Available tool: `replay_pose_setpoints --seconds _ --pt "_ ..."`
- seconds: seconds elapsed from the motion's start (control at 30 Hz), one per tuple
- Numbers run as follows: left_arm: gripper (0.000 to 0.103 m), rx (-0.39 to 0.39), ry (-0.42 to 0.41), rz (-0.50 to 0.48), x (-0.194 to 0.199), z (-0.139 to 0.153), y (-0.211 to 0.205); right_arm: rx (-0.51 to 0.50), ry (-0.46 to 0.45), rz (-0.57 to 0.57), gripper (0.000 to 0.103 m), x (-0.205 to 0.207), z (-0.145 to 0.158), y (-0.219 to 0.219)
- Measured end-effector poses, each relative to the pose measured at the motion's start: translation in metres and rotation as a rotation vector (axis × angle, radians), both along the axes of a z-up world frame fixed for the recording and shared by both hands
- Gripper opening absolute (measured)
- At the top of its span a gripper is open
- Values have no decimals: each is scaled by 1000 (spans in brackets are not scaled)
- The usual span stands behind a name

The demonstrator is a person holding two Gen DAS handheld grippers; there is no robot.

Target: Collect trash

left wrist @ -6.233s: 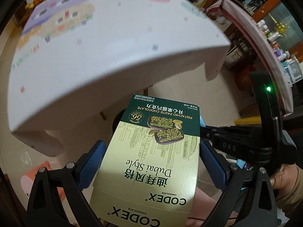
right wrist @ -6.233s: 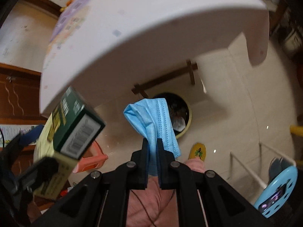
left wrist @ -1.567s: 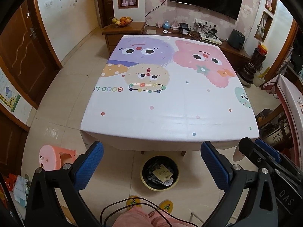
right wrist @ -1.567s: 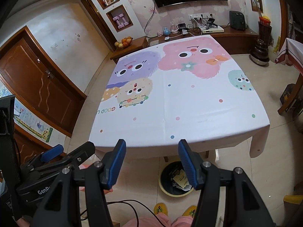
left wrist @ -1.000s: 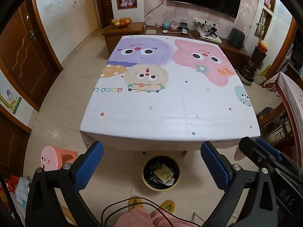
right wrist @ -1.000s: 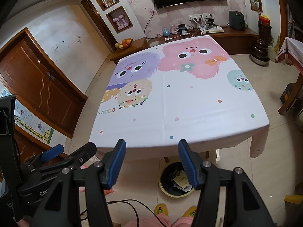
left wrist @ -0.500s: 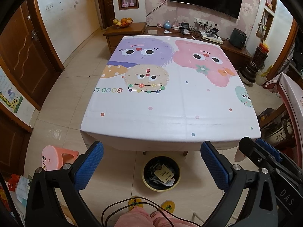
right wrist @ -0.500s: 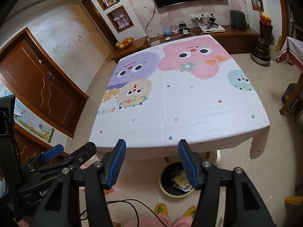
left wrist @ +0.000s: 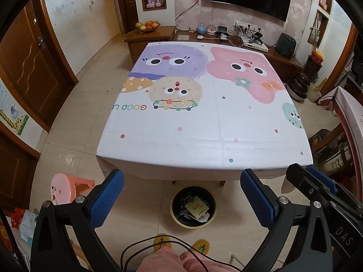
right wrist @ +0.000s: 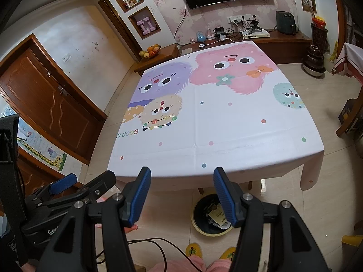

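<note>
A yellow-rimmed trash bin [left wrist: 175, 218] [right wrist: 196, 226] stands on the floor under the table's near edge, with the chocolate box [left wrist: 196, 209] [right wrist: 217, 215] and other scraps lying in it. My left gripper [left wrist: 181, 187] hangs open above the floor in front of the bin, nothing between its blue pads. In the right wrist view my right gripper [right wrist: 181, 184] is open too and holds nothing, its tips level with the table's front edge. The table [left wrist: 204, 136] [right wrist: 215, 136] wears a white cloth printed with fuzzy cartoon monsters, and nothing lies on it.
A pink stool [left wrist: 63, 188] stands on the floor at the left. A person's pink-clad legs and yellow slippers [left wrist: 199, 246] show at the bottom, with a black cable [left wrist: 145, 242] looping over them. A TV cabinet [left wrist: 238, 43] lines the far wall. A wooden door [left wrist: 27, 68] is at left.
Several seconds ago my left gripper held the chocolate box and my right a blue face mask; both are empty now and the box lies in the bin. Over the last second nothing moved.
</note>
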State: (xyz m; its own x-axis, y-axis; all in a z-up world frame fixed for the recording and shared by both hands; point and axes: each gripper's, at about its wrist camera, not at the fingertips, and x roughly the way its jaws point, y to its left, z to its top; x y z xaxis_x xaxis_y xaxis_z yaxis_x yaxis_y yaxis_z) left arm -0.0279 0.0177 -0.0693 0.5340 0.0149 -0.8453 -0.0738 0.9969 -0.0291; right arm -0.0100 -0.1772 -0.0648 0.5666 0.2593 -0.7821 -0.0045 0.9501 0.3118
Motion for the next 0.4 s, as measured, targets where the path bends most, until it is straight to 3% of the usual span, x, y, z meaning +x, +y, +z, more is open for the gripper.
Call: replay_pose_setpoints --seconds 0.4 --pt "101 6 1 1 -3 0 5 3 -1 2 58 1 1 2"
